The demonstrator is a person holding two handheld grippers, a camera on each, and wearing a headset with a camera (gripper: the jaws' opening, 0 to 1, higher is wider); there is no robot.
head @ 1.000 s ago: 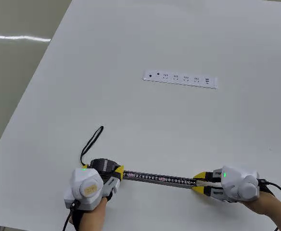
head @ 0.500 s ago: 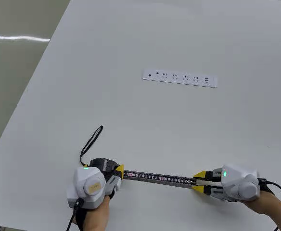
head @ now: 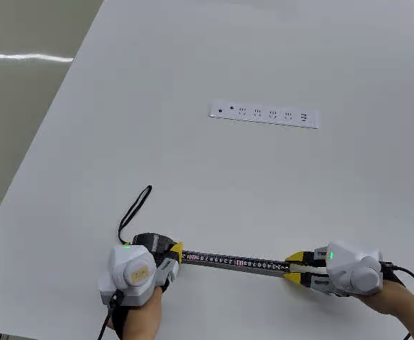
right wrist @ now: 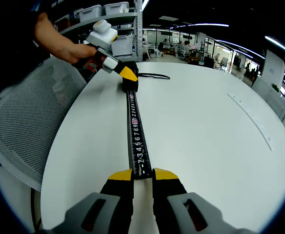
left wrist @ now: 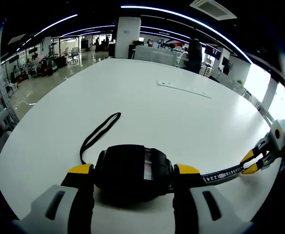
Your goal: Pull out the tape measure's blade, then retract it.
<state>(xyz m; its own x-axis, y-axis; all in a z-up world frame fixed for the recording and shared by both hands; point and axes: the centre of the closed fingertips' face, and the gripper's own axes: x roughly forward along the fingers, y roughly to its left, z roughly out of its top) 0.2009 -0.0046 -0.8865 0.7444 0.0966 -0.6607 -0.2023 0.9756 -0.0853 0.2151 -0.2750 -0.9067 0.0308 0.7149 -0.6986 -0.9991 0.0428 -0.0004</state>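
Note:
A black tape measure case [head: 152, 245] [left wrist: 132, 169] lies near the table's front edge, and my left gripper [head: 170, 256] [left wrist: 132, 170] is shut on it, one yellow-tipped jaw on each side. Its dark numbered blade [head: 235, 263] [right wrist: 135, 134] stretches rightward across the table. My right gripper [head: 291, 268] [right wrist: 142, 173] is shut on the blade's end. In the right gripper view, the case [right wrist: 131, 84] sits at the blade's far end under the left gripper [right wrist: 125, 73]. A black wrist strap [head: 134, 211] [left wrist: 96, 135] trails from the case.
A white power strip [head: 264, 114] [left wrist: 183, 88] [right wrist: 252, 119] lies farther back on the white table [head: 207, 170]. The table's front edge runs just below both grippers. A mesh chair back [right wrist: 30, 126] stands to the left in the right gripper view.
The grippers and blade have hardly moved; the left gripper has turned slightly on the case. The small shift of the power strip comes from the camera.

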